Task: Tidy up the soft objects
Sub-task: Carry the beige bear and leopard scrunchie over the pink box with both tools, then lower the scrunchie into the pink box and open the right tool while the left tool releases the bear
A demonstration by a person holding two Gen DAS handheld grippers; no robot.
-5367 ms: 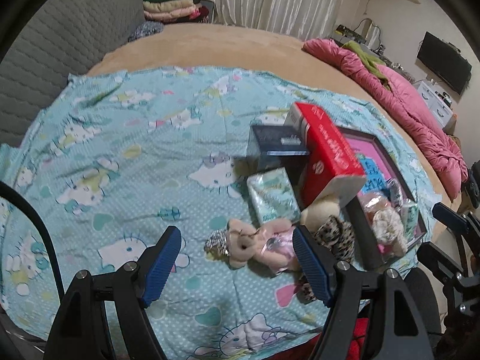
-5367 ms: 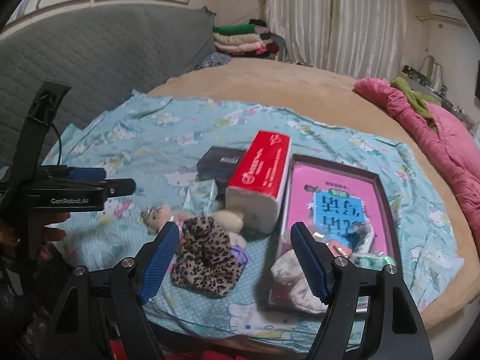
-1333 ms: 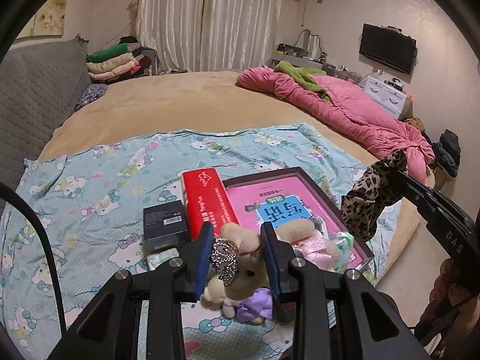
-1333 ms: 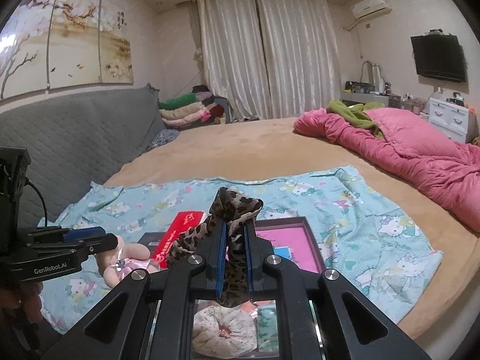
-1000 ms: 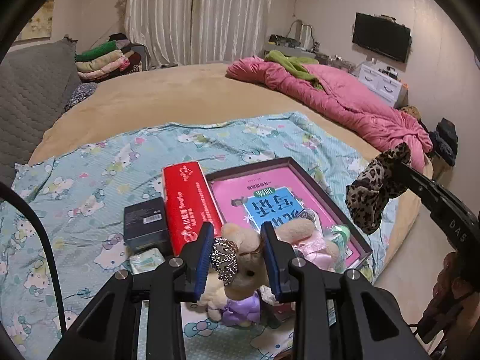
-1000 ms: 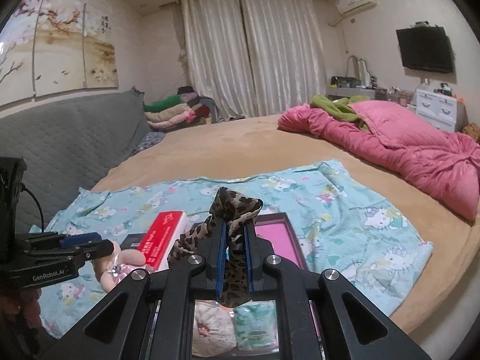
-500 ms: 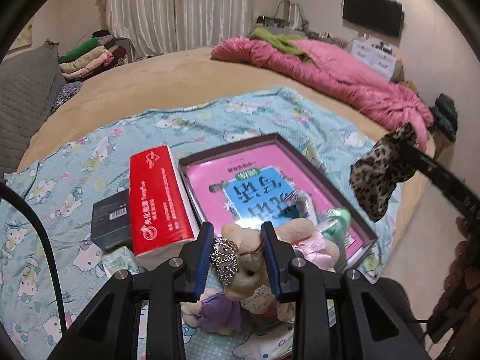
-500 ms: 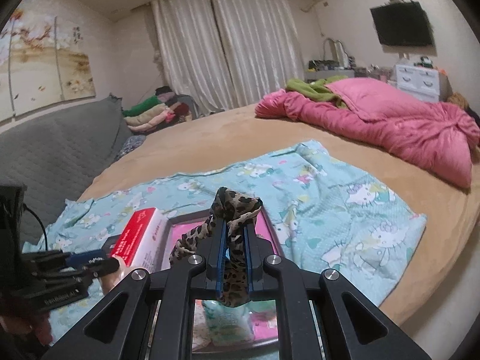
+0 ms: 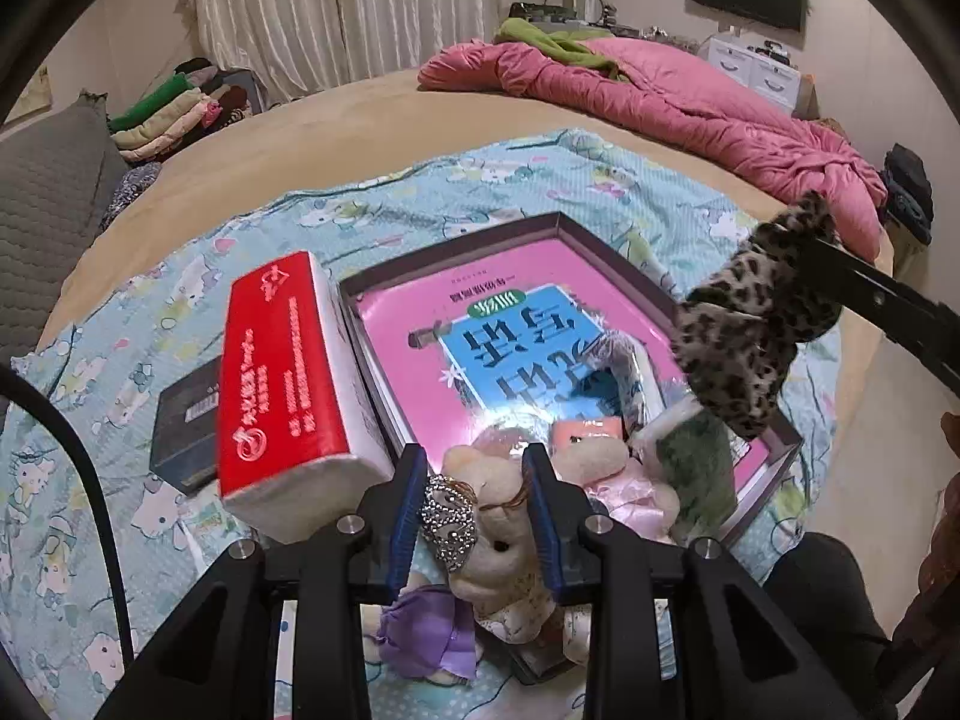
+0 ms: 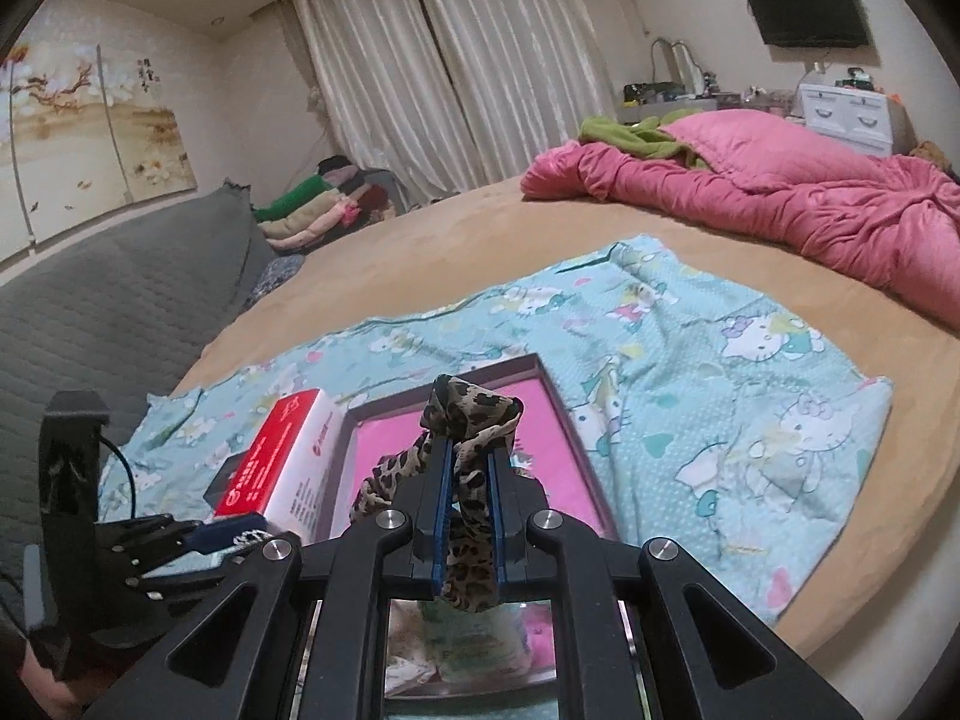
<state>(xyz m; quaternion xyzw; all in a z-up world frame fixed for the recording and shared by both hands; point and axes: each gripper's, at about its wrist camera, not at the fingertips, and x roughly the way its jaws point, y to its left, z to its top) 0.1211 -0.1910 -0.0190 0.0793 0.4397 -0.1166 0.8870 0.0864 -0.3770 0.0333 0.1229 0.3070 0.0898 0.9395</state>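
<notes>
Plush toy (image 9: 498, 516) over crowded tray (image 9: 774, 420) — tissue pack (image 9: 288, 372) alongside

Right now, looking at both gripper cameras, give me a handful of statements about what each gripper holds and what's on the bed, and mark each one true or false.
1. The left gripper is clamped on a plush toy. True.
2. The right gripper is open and holds nothing. False: it is shut on a leopard-print fabric piece.
3. The red tissue pack lies inside the tray. False: it lies outside, against the tray's left wall in the left wrist view.
4. A pink quilt is bunched at the far side of the bed. True.
5. The dark box sits on top of the tissue pack. False: it sits beside it, on the cartoon-cat sheet.
</notes>
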